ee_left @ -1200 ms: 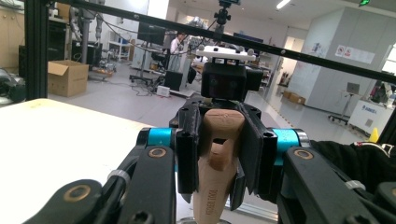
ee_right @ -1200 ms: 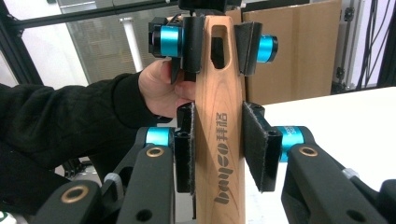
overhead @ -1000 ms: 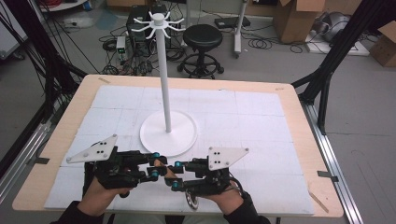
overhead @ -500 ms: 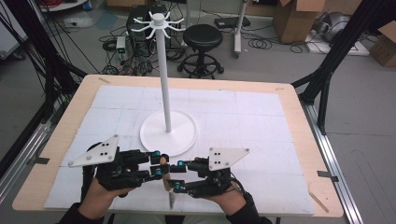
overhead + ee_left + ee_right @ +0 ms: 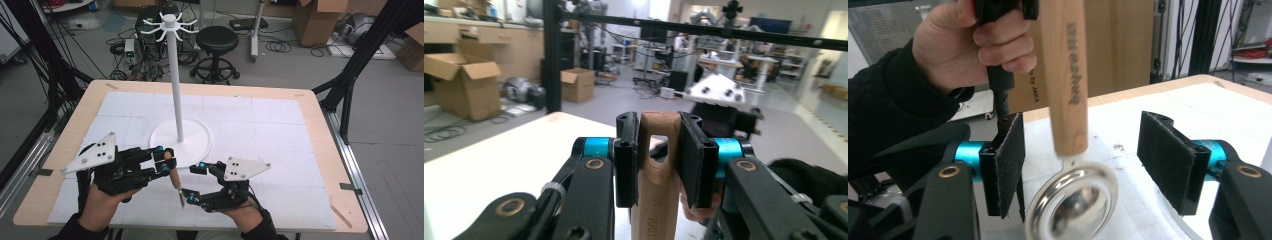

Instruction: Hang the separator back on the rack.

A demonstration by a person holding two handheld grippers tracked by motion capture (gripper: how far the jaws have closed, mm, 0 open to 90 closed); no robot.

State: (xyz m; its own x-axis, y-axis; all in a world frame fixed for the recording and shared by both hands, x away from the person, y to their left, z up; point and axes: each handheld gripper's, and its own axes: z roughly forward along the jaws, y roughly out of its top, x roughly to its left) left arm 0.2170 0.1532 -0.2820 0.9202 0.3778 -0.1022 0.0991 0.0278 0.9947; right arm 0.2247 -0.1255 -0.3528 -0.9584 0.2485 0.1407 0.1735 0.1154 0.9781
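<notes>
Left gripper [image 5: 165, 161], jaws clamped on the top of one wooden-handled scoop [image 5: 175, 180], which hangs upright above the desk [image 5: 320, 150]; in the left gripper view the pale handle [image 5: 655, 170] shows a slot near its end, pressed between two black pads. Right gripper [image 5: 192, 182], jaws apart, flanks the scoop's lower end without touching; in the right gripper view the round polished metal bowl [image 5: 1073, 202] hangs between them. One white hook stand [image 5: 177, 95], round-based, rises just behind on the white gridded mat [image 5: 280, 130].
</notes>
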